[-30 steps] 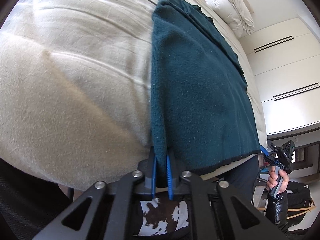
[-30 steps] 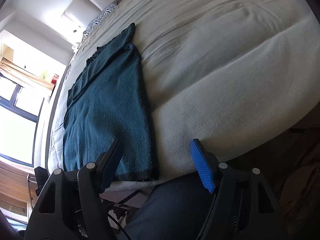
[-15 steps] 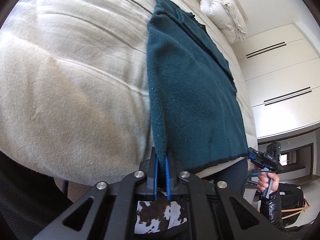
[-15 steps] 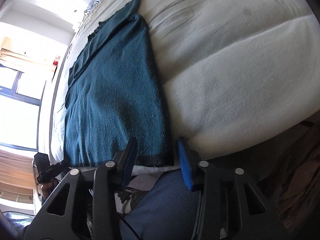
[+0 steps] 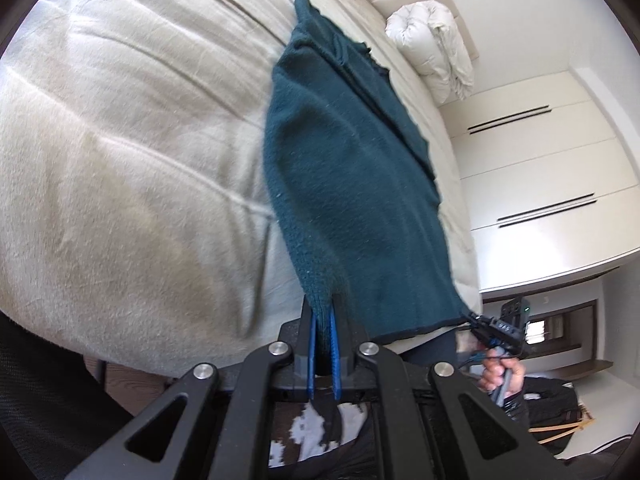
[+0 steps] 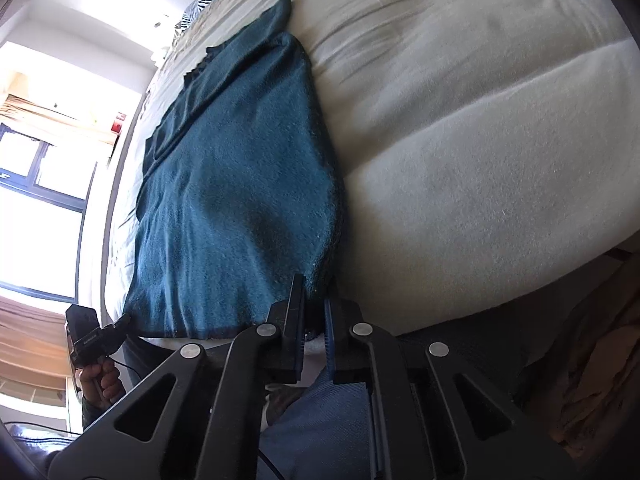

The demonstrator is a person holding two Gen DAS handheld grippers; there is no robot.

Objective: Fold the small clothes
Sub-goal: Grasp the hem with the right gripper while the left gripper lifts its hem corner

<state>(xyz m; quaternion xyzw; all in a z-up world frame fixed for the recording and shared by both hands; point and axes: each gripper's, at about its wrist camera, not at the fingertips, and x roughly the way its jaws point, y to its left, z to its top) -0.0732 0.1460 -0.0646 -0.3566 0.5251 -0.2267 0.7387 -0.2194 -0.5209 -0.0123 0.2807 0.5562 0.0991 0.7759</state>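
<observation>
Cream quilted bed point(image 5: 120, 184) — dark teal knitted garment point(image 5: 352, 184) pinched at near corners by left gripper point(image 5: 323, 320) and right gripper point(image 6: 314, 312).

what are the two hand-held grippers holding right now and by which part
Both hold the teal sweater. The left hand-held gripper pinches one near corner at the hem; the right hand-held gripper pinches the other near corner.

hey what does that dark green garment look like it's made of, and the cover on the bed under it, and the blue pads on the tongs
Green garment: probably fleece or brushed knit; matte, fuzzy, lint-specked nap, with a knit-looking hem. Bed cover: apparently soft woven or brushed cotton; matte cream, with gentle creases and a fine nap. Blue pads: likely ribbed rubber or plastic; exact material unclear.
</observation>
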